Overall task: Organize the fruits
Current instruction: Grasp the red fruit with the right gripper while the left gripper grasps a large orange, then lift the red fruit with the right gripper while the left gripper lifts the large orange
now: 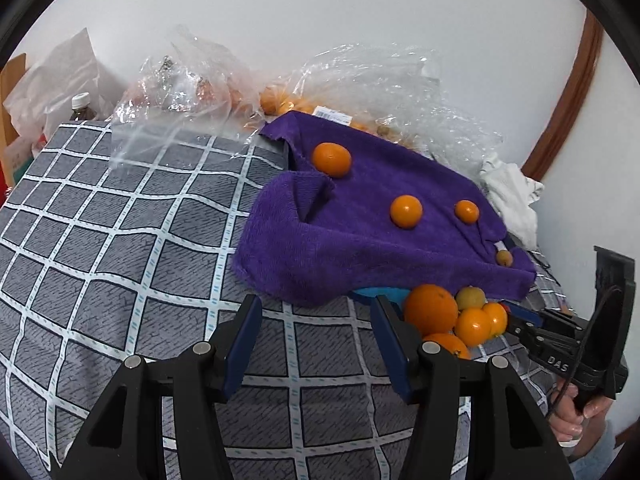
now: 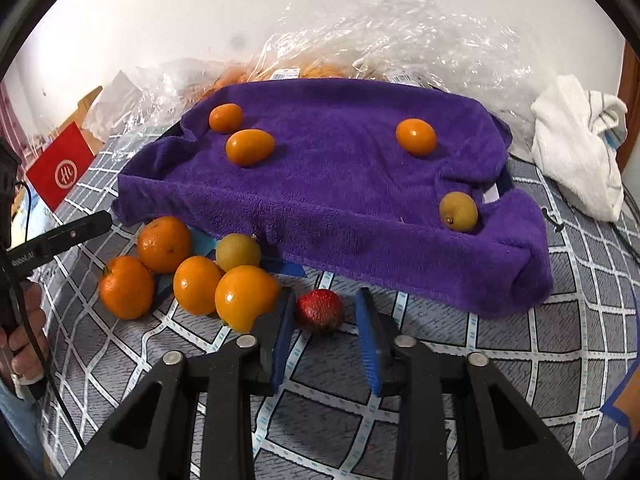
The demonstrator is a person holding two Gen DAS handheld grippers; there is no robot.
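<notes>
My right hand-held gripper (image 2: 325, 330) stands wide at the bottom centre of its view, a red fruit (image 2: 319, 311) lying on the table (image 2: 500, 360) between its fingertips, not gripped. Left of it sits a pile of oranges (image 2: 200, 276). My left hand-held gripper (image 1: 316, 330) is wide too, holding nothing. Beyond, a purple towel (image 2: 340, 184) carries four small fruits (image 2: 416, 136). Plastic bags (image 2: 400, 32) lie at the top.

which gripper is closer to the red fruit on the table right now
Right. The right gripper is open with the red fruit just beyond its fingertips. The left gripper sits farther off, beyond the pile of oranges.
</notes>
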